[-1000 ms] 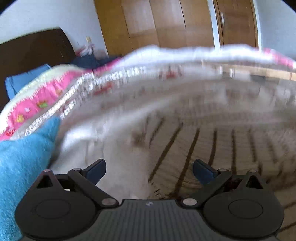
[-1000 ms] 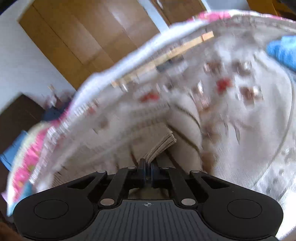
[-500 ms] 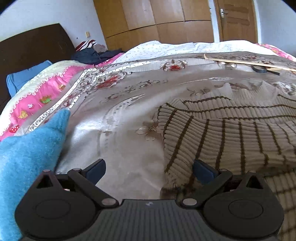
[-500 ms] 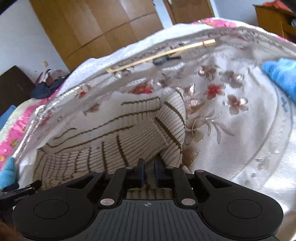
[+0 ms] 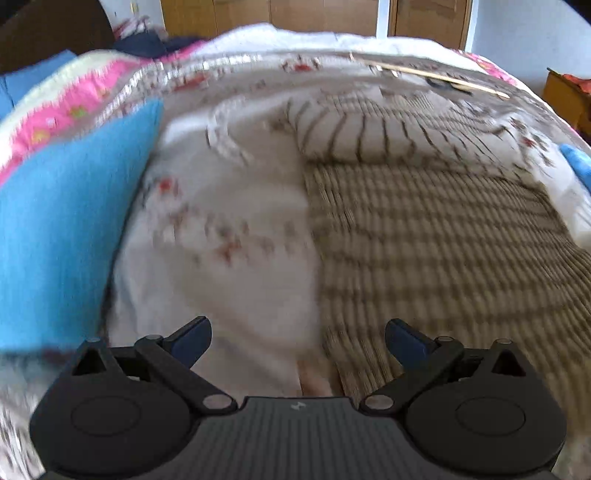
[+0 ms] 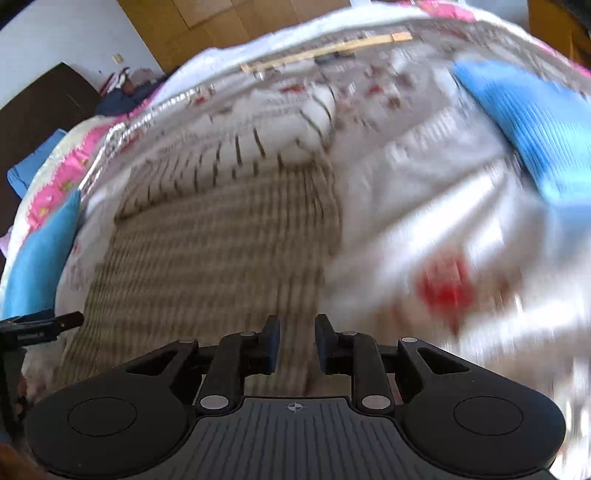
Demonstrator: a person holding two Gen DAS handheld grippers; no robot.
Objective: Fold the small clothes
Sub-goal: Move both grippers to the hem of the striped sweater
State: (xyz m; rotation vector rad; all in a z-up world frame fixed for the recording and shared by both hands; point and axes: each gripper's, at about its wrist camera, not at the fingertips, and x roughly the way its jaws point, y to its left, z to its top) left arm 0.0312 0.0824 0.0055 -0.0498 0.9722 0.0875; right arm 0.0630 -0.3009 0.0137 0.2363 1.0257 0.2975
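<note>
A beige knit sweater with thin brown stripes (image 5: pixel 424 229) lies flat on the floral bedspread (image 5: pixel 229 221), its far part folded over in a paler roll. It also shows in the right wrist view (image 6: pixel 221 251). My left gripper (image 5: pixel 297 336) is wide open and empty, above the sweater's near left edge. My right gripper (image 6: pixel 296 341) is partly open and empty, above the sweater's near right edge. Both views are blurred by motion.
A blue cloth (image 5: pixel 70 221) lies left of the sweater, another blue cloth (image 6: pixel 535 125) to the right. A wooden stick (image 5: pixel 436 75) and a dark object lie at the far side of the bed. Wooden wardrobes (image 5: pixel 325 14) stand behind.
My right gripper has let go of the sweater and opened. Both grippers have pulled back toward the near edge and risen. The sweater now lies folded on the bed.
</note>
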